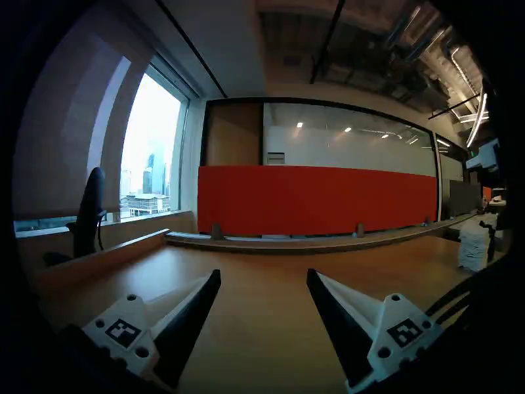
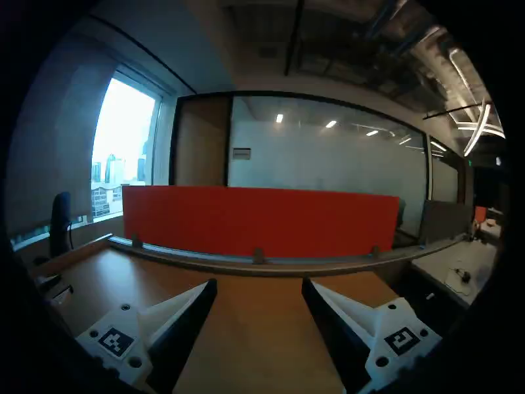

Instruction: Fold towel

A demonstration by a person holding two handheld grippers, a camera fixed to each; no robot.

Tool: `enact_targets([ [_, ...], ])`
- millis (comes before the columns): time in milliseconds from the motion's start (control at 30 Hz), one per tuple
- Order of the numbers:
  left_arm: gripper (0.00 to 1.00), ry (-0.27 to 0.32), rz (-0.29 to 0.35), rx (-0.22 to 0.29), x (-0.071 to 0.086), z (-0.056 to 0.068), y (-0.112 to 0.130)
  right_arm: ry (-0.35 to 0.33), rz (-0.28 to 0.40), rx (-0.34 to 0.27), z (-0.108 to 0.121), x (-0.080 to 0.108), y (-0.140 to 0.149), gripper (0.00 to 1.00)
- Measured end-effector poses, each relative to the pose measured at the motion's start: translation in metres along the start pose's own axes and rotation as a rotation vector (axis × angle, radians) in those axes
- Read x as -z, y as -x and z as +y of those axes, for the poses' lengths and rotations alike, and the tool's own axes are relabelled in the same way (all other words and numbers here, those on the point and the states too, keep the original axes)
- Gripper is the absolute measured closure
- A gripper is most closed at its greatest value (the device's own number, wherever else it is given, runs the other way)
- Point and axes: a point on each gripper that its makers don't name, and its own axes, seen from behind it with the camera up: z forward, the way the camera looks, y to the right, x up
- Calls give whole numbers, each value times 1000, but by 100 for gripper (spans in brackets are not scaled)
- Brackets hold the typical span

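In the left gripper view my left gripper [image 1: 263, 272] is open over a bare wooden desk [image 1: 262, 328], with nothing between its white-and-black fingers [image 1: 187, 308]. A white stack that looks like folded towels [image 1: 474, 245] sits on the desk at the far right, well away from the fingers. In the right gripper view my right gripper [image 2: 259, 282] is also open, above the wooden desk [image 2: 256, 341], and holds nothing.
A red divider panel [image 1: 315, 199] stands along the desk's far edge, also the red divider [image 2: 262, 220]. A dark office chair [image 1: 88, 213] stands by the window at left. A second, white desk [image 2: 459, 266] lies beyond on the right.
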Motion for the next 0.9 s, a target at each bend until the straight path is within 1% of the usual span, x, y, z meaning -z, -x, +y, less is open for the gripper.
enact_targets([
  [200,3,-4,-1,-5,-1,-2,16,5,-9,14,2,-1,11,0],
  [400,3,-11,-6,15,-1,-6,27,1,-17,13,0,-3,17,0],
  [500,3,-9,-8,16,-2,-6,30,2,-17,13,-1,-3,20,0],
  [700,3,-12,-19,-7,-3,-6,35,4,-27,21,0,-3,27,0],
  [800,3,-12,-22,-19,-4,-5,35,2,-30,23,-1,-3,28,0],
  [900,3,-7,-22,-21,-5,-4,36,-1,-29,26,-2,-4,27,0],
])
